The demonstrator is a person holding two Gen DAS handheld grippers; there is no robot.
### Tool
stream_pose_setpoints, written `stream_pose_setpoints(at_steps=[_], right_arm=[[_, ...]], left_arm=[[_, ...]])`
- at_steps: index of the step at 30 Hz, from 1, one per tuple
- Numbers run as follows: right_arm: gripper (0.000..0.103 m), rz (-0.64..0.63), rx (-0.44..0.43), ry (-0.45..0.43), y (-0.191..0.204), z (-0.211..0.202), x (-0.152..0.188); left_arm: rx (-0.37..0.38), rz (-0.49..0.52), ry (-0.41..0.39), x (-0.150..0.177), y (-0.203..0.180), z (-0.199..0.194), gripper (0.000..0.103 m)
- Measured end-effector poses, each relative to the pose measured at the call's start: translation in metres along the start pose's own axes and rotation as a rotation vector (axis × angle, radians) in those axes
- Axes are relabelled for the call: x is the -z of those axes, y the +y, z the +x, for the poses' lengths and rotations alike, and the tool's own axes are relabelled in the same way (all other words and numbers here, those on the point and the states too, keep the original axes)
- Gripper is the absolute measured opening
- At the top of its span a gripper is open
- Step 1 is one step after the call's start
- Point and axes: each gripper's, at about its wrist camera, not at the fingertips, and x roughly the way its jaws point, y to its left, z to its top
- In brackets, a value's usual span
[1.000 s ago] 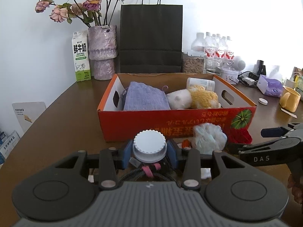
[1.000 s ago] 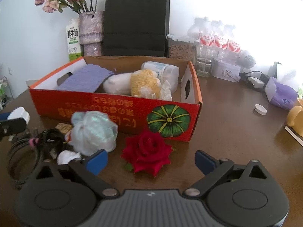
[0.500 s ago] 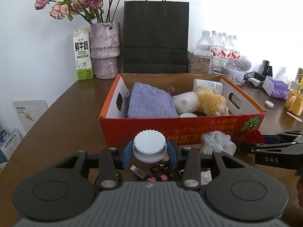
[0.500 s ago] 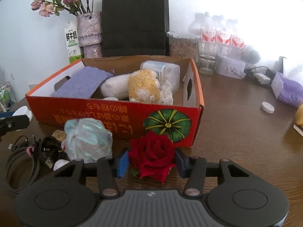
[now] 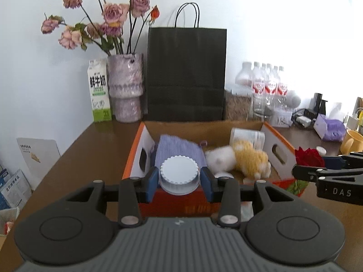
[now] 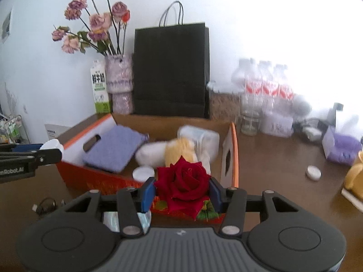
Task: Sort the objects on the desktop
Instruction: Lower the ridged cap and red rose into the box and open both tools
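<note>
Carry step: your left gripper (image 5: 179,178) pinches a white ribbed round lid (image 5: 179,175), right gripper (image 6: 182,192) pinches a red fabric rose (image 6: 184,183). Next: move both over the orange cardboard box (image 6: 233,158) & drop in.

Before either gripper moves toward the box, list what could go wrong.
1. The red rose is soft; the right gripper could crush or drop it.
2. The white lid in the left gripper is round and could slip.
3. The orange box is crowded; the plush toy leaves little room.
</note>
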Motion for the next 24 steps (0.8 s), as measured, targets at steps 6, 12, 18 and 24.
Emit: stream_pose_setpoints(at_steps=[6,12,18,24], right_arm=[[0.048,-0.005,-0.035,-0.013,0.007,0.019,-0.02],[0.049,0.004,-0.075,0.004,0.021,0.054,-0.031],[0.049,0.001,-0.091,0.051,0.033,0.094,-0.031],[0.049,-0.017,-0.094,0.094,0.036,0.118,-0.023]], left_arm=[[-0.001,0.01,-0.017,-0.021,-0.005,0.019,0.041],[-0.007,-0.006,0.0,-0.029,-0.004,0.053,0.041],[-0.014,-0.015,0.043,-0.027,0.004,0.087,0.041],[-0.014,-0.018,0.102,-0.018,0.012,0.112,0.041]])
